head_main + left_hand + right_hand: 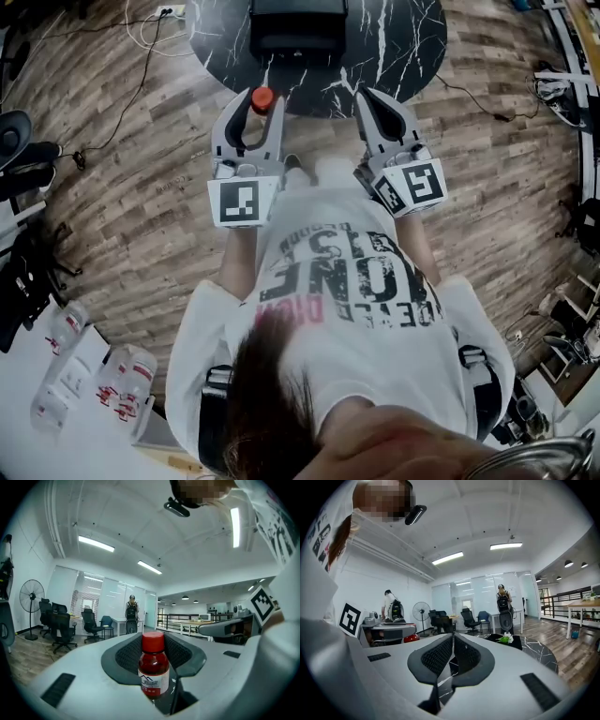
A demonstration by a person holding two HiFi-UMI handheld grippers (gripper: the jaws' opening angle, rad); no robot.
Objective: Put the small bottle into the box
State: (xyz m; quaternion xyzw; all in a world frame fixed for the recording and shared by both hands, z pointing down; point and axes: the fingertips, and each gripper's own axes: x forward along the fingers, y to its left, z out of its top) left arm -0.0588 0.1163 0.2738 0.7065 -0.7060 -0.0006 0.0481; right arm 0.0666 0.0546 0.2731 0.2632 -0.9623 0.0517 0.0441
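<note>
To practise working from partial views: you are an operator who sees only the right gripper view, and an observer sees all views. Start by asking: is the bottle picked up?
Observer: Yes. The left gripper holds the bottle upright between its jaws.
Operator: Where is the box?
Observer: The black box stands on the table, beyond the bottle.
Operator: Any others around?
Observer: Several clear bottles sit on a white surface, low left in the head view.

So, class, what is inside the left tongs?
A small clear bottle with red cap, red contents and white label stands upright, gripped by the left tongs. Its far side and underside are covered.
</note>
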